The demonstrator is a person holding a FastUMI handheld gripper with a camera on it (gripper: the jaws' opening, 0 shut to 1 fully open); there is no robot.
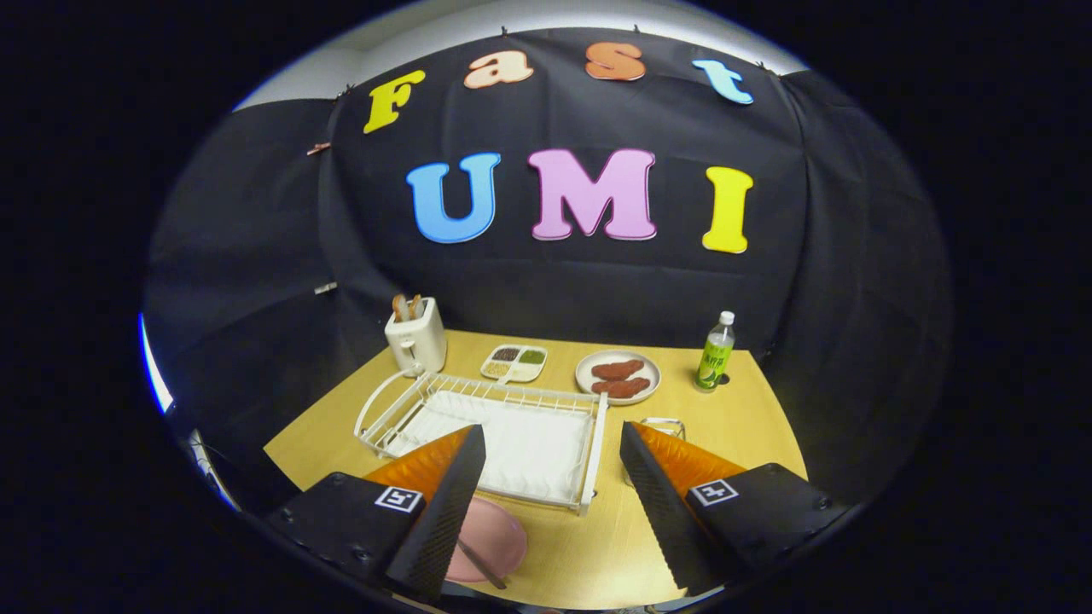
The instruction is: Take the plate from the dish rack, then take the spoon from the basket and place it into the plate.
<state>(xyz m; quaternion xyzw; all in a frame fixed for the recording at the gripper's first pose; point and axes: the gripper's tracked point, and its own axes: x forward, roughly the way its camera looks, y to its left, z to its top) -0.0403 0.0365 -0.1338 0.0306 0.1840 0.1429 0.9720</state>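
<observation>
A pink plate (499, 537) lies flat on the wooden table (597, 546), in front of the dish rack and right beside my left finger, which hides part of it. A thin dark spoon (483, 564) rests across the plate's near side. The white wire dish rack (512, 426) stands just ahead of the fingers with nothing in it. A small wire basket (664, 425) sits at the rack's right end, mostly hidden behind my right finger. My gripper (553, 428) is held above the table, open wide, with nothing between its fingers.
At the back of the table stand a white toaster (416, 335) with bread in it, a divided dish (514, 362), a plate of meat pieces (618, 376) and a green-labelled bottle (716, 351). Bare tabletop lies between the fingers, in front of the rack.
</observation>
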